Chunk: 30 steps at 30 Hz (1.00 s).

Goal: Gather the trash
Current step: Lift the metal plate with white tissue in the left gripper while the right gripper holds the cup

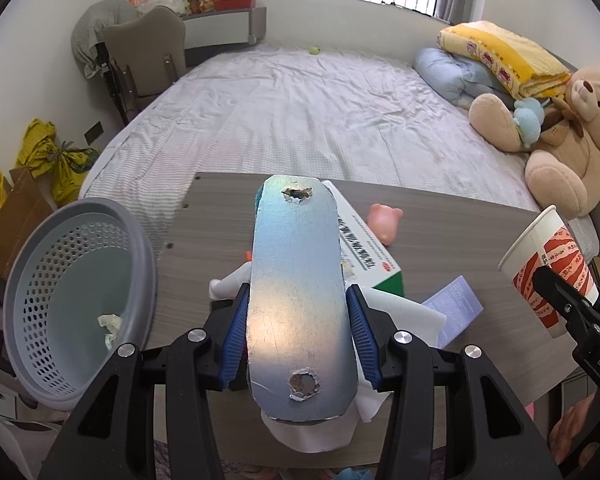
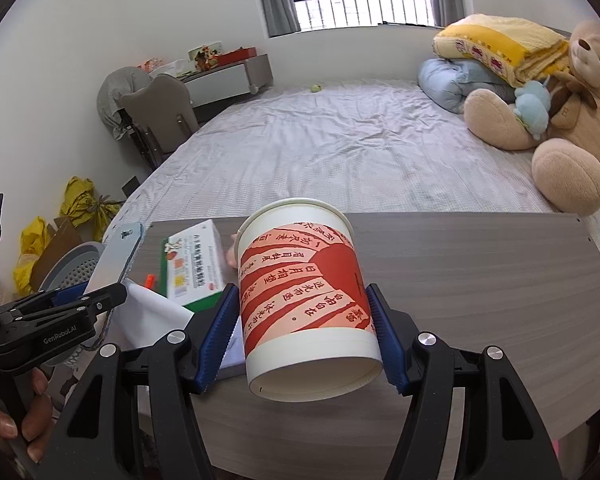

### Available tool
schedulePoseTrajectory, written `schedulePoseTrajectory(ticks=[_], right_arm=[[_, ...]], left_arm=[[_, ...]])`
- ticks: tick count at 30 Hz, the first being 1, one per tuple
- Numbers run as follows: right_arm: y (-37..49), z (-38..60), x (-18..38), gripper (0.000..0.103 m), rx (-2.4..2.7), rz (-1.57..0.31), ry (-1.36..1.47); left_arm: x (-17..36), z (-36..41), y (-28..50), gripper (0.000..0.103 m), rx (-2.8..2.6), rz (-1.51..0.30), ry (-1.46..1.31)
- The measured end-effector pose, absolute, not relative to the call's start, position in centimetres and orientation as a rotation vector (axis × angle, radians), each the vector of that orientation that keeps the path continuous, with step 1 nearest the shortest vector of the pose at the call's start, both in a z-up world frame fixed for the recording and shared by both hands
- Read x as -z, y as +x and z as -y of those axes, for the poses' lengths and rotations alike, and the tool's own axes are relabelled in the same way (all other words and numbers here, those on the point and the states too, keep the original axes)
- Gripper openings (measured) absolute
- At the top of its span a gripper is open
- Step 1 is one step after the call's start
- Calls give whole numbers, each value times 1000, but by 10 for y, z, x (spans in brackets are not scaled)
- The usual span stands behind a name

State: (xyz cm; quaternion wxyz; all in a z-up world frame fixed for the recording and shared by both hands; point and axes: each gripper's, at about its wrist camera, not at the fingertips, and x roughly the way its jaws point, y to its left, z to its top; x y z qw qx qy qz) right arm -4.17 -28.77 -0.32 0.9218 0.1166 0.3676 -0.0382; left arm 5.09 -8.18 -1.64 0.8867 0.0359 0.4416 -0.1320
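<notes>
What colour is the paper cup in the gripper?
The paper cup is white with a red and pale pink pattern and writing; the right wrist view shows it best.

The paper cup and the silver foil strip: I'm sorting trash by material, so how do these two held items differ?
The paper cup is a round, hollow container printed in red and white; the silver foil strip is flat, plain and shiny. The cup looks whole, while the strip has a torn hole near each end. The cup sits in the right tool, the strip in the left tool. Both are gripped across their width above the grey table.
</notes>
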Motion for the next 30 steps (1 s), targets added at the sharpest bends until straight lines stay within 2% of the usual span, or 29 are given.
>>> schedulePoseTrajectory(ticks=[19,30], right_arm=[[4,191,4,62,-79,-814,158],[8,185,10,62,-109,-822,164]], left_arm=[[20,8,57,46,296,-945,-26],[-6,-10,49,47,282,-879,-26]])
